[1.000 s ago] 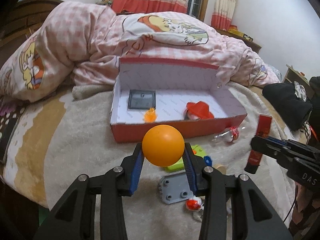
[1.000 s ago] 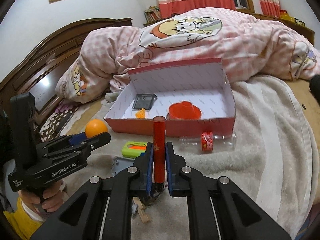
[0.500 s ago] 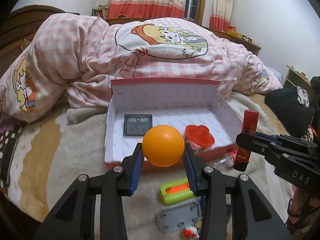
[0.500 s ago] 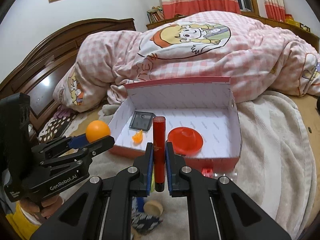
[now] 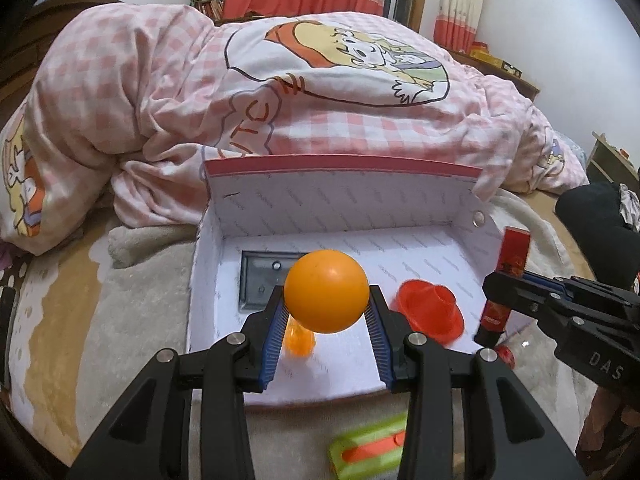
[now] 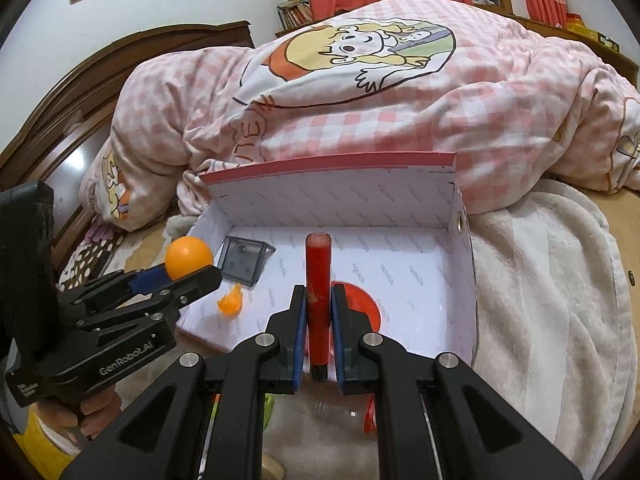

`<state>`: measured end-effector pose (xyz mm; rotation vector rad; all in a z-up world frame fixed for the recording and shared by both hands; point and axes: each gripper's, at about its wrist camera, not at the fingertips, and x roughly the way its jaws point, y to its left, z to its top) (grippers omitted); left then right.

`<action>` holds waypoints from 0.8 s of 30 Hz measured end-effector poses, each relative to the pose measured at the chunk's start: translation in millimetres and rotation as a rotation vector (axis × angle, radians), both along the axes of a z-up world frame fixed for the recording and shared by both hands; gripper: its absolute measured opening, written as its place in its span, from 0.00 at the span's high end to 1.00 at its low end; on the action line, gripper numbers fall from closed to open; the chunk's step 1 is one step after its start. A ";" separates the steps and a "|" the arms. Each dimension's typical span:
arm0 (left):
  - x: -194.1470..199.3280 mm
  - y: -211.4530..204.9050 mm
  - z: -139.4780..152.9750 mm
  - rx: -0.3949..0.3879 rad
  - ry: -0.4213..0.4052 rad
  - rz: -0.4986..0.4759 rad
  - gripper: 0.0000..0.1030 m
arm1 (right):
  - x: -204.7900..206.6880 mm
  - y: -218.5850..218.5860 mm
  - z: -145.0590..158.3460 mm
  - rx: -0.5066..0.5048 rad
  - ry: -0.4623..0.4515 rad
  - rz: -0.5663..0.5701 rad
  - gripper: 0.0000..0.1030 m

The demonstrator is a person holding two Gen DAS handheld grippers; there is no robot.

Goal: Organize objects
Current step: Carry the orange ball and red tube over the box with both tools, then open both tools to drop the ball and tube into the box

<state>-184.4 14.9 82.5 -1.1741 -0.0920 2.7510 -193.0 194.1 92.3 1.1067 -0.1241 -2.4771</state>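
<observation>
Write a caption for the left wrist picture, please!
Left gripper holds an orange ball above the open box.

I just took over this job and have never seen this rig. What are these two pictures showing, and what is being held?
There is no robot: a person carries a handheld two-finger gripper in each hand, with a wide-angle camera on each looking along its fingers. In the left camera's view, the left gripper clamps an orange ball. In the right camera's view, the right gripper clamps an upright red tube. Both hang over an open red box on a blanketed bed. The box holds a grey plate, a red hat-shaped toy and a small orange piece.
</observation>
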 end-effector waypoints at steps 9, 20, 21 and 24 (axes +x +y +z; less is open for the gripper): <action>-43.8 9.4 -14.8 -0.027 -0.030 0.000 0.63 | -29.2 -9.2 -5.9 0.027 0.014 0.001 0.88; -62.5 9.6 -31.9 -0.046 -0.067 0.022 0.61 | -56.2 -9.3 -26.6 0.027 -0.026 -0.029 0.87; -63.4 9.6 -33.6 -0.047 -0.077 0.025 0.58 | -56.7 -9.2 -27.5 0.025 -0.029 -0.029 0.84; -63.2 9.1 -36.1 -0.049 -0.083 0.044 0.41 | -55.9 -8.7 -28.0 0.011 -0.039 -0.023 0.63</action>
